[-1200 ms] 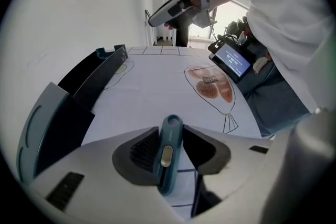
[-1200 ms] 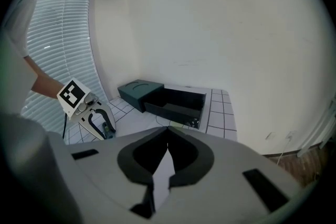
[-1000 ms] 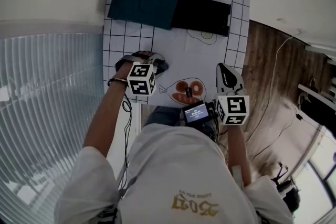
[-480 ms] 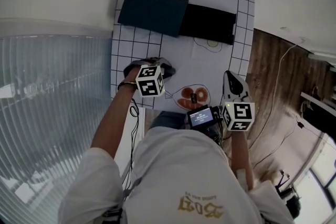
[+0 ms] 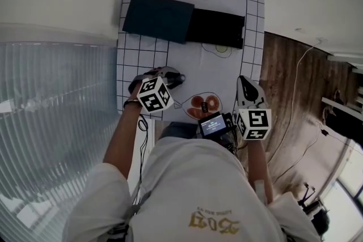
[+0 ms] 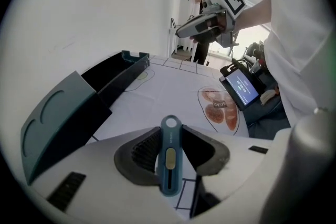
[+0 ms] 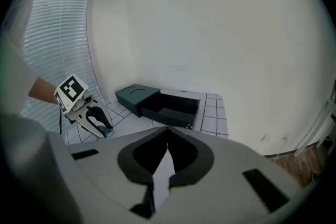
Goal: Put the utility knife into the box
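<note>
1. Writing first: the yellow print on the person's shirt (image 5: 198, 190) is upside down and unreadable, and the text on the small screen (image 5: 213, 123) at their waist is too tiny to read.
2. The left gripper (image 6: 170, 136) pinches the blue utility knife (image 6: 168, 165), its jaws having just closed on it. The knife's lower end is hidden behind the gripper body.
3. The right gripper (image 7: 167, 131) has its tips pressed together, with nothing between them.
4. The knife sits over the table's (image 5: 187, 65) near-left part, well apart from the open black box (image 5: 215, 28) by the teal lid (image 5: 157, 18).
5. The tabletop is white with grid lines. A wood floor (image 5: 283, 76) lies to the right and a ribbed panel (image 5: 51, 122) to the left.
</note>
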`<state>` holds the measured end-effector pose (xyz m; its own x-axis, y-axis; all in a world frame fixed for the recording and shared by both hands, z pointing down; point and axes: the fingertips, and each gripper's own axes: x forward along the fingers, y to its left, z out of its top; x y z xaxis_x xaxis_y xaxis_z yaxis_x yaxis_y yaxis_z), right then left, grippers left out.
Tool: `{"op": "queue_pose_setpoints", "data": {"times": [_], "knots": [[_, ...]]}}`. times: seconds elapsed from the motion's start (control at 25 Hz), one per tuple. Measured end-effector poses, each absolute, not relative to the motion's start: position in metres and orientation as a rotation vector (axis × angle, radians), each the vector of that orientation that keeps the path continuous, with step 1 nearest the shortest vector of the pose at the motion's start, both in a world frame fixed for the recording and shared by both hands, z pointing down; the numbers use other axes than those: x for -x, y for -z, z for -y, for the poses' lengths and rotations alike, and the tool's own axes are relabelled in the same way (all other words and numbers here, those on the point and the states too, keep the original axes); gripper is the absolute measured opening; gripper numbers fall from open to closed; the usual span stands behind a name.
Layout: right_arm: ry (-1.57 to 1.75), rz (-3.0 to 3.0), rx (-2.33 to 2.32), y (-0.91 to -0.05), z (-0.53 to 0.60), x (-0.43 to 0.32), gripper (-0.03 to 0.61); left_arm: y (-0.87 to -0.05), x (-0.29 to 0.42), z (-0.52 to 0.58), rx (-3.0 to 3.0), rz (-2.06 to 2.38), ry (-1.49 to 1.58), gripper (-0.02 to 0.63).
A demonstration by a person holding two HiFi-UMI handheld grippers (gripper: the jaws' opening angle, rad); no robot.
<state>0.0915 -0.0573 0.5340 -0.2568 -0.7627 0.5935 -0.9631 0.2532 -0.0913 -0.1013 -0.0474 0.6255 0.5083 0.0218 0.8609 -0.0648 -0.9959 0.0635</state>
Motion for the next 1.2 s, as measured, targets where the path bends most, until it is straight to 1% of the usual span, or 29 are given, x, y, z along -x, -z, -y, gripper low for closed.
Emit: {"op": "queue_pose_setpoints", "data": {"times": [0.68,1.2], "knots": [[-0.564,2.178,-1.605,-0.499,0.06,-0.083,0.008,-0.54,0.096,0.07,-2.794,0.467,-1.301,0.135],[-0.433,2.268,-1.626,-0.454,0.065,-0.079,0.008,-0.476,0.091,0.081,-2.889,0.728,-1.117,0.135]]}}
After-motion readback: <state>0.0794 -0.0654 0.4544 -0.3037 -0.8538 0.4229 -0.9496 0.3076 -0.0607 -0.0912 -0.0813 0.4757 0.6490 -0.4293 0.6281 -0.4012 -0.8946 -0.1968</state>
